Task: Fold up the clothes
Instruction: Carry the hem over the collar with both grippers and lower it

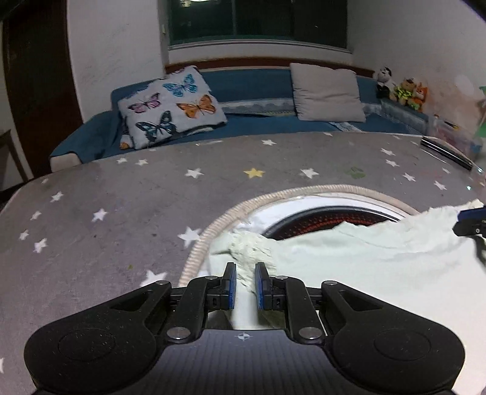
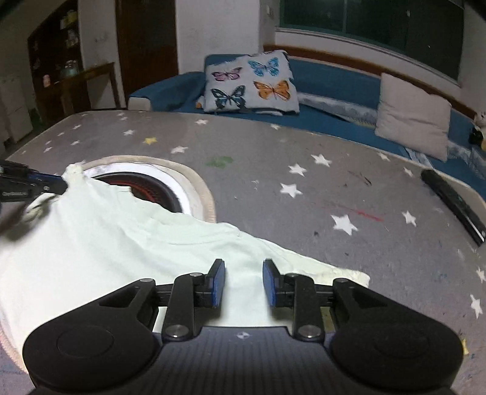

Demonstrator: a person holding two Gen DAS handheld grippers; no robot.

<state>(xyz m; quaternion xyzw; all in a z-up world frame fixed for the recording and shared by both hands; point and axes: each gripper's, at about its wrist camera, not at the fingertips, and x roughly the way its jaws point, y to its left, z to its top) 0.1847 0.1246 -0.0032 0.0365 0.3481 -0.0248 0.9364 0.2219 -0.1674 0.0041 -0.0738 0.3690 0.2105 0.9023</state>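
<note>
Left claw (image 1: 245,275) pinches pale garment (image 1: 379,267); right claw (image 2: 244,279) open above it.

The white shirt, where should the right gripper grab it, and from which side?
Grab the shirt by its loose corner lying flat on the table, coming from the near edge. That corner sticks out free. The left gripper already pinches the other bunched corner, and the right gripper hangs open over the cloth's middle.

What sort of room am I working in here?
Most likely a home living room: a blue sofa with a butterfly cushion under a window, soft toys on its end, and a star-patterned table cover as the folding surface.
</note>
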